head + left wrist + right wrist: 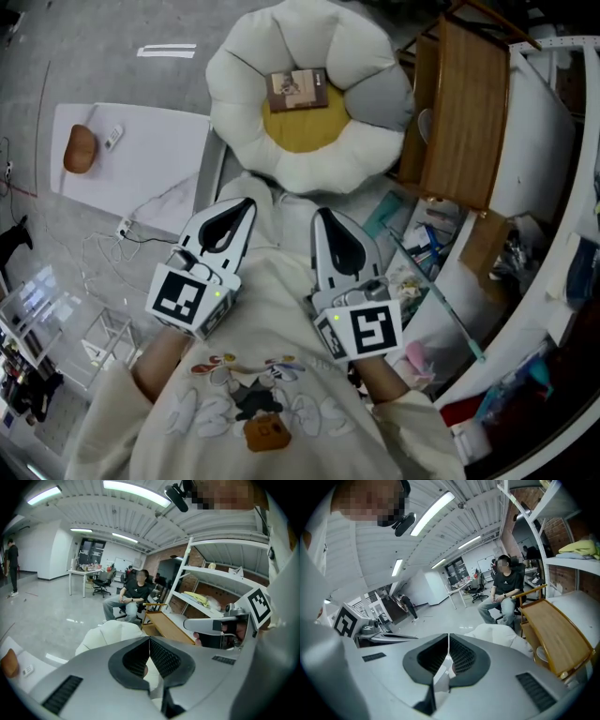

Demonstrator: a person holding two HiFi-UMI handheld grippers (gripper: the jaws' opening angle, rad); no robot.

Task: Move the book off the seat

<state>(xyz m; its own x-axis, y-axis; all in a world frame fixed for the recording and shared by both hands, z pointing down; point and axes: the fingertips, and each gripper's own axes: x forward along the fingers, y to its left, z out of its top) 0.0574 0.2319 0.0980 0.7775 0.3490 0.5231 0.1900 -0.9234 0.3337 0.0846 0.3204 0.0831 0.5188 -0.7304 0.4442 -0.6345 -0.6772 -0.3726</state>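
Note:
A small brown book (298, 90) lies on the yellow middle of a white flower-shaped cushion seat (244, 66) on the floor, straight ahead. Both grippers are held close to my chest, short of the seat. The left gripper (247, 202) and the right gripper (321, 214) point toward the cushion side by side, jaws shut with nothing between them. In the left gripper view the shut left gripper (149, 639) faces the cushion's (110, 632) white edge. In the right gripper view the shut right gripper (448, 636) faces the cushion (501, 634) too. The book is hidden in both gripper views.
A wooden table (464, 112) stands right of the seat, against a white shelf frame (553, 141). A white board (141, 164) on the left floor carries a brown lump (80, 148) and a small remote (112, 138). Cables (127, 239) trail beside it. A person (129, 597) sits beyond the cushion.

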